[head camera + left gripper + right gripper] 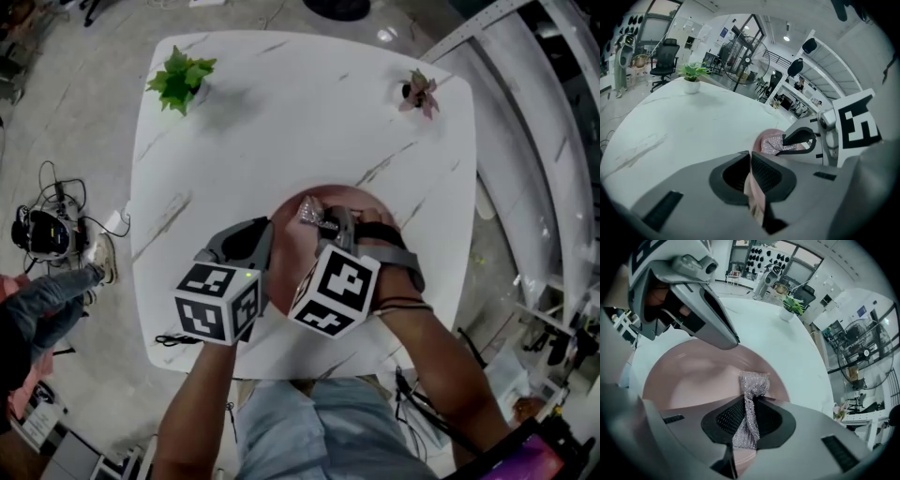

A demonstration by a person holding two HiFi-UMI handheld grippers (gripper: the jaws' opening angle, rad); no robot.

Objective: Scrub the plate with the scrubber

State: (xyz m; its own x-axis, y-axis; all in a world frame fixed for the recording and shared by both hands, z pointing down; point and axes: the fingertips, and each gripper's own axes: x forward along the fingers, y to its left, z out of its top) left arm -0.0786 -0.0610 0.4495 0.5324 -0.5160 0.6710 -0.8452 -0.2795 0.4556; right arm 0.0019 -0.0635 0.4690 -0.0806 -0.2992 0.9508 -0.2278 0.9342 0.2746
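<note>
- Forearms (202,412) reach in from the person's side, one gripper in each hand, the marker cubes side by side over the near edge of the table.
- Left gripper (750,157): jaws closed down on the near-left rim of the pink plate (689,376), which shows edge-on, pinched between the dark pads.
- Right gripper (749,401): jaws clamped on a silvery mesh scrubber (752,385). Its bunched end sticks out past the tips over the plate's far half. Whether it presses on the surface cannot be told.
- The plate lies on the near half of the white marble table (281,122), straight in front of the person, largely covered by both grippers in the head view.
- Farther off, a green potted plant (181,80) stands at the far left corner.
- A small pink-flowered plant (418,94) stands at the far right corner, well apart from the plate.
</note>
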